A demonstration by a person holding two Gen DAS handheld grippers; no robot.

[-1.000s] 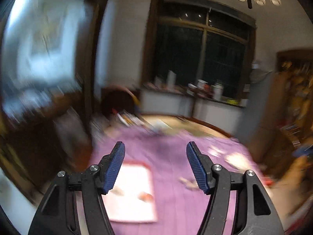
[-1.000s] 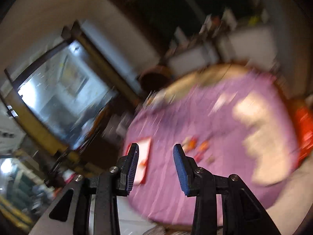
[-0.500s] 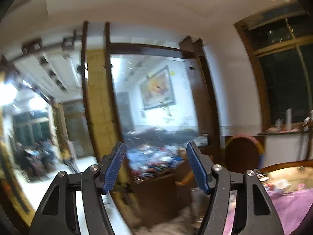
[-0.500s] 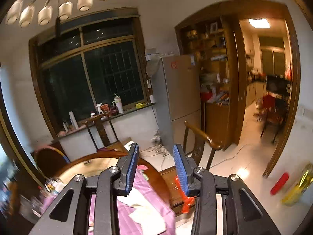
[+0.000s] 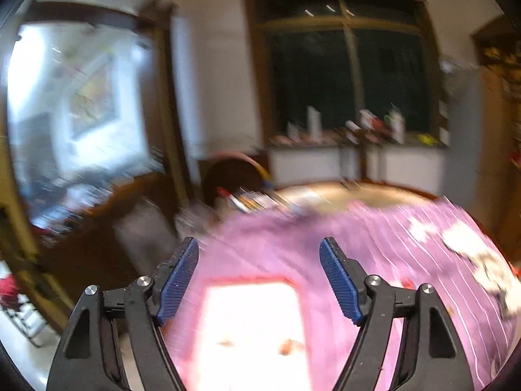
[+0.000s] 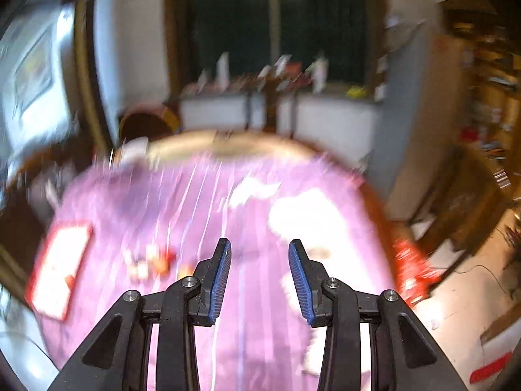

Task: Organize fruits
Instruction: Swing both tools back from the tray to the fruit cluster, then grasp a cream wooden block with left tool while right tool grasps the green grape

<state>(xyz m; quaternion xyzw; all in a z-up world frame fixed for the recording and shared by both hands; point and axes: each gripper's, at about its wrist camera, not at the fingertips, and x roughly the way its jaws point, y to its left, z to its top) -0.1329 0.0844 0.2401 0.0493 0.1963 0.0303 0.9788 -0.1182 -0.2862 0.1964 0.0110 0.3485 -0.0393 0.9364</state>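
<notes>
Both views are motion-blurred. A white tray with a red rim (image 5: 250, 329) lies on the purple tablecloth (image 5: 374, 244) below my open, empty left gripper (image 5: 259, 280); small orange bits show on it. In the right wrist view the same tray (image 6: 58, 267) is at the left, and several small red and orange fruits (image 6: 153, 262) lie on the cloth left of my right gripper (image 6: 260, 277), which is open and empty above the cloth.
The round table's wooden rim (image 6: 228, 140) shows at the far side. White patches (image 6: 306, 215) lie on the cloth at the right. A red bag (image 6: 412, 273) hangs off the table's right edge. A chair (image 5: 234, 176) stands behind the table.
Both grippers have swung back down from the room's walls toward the purple table. Their jaws stay open as before.
</notes>
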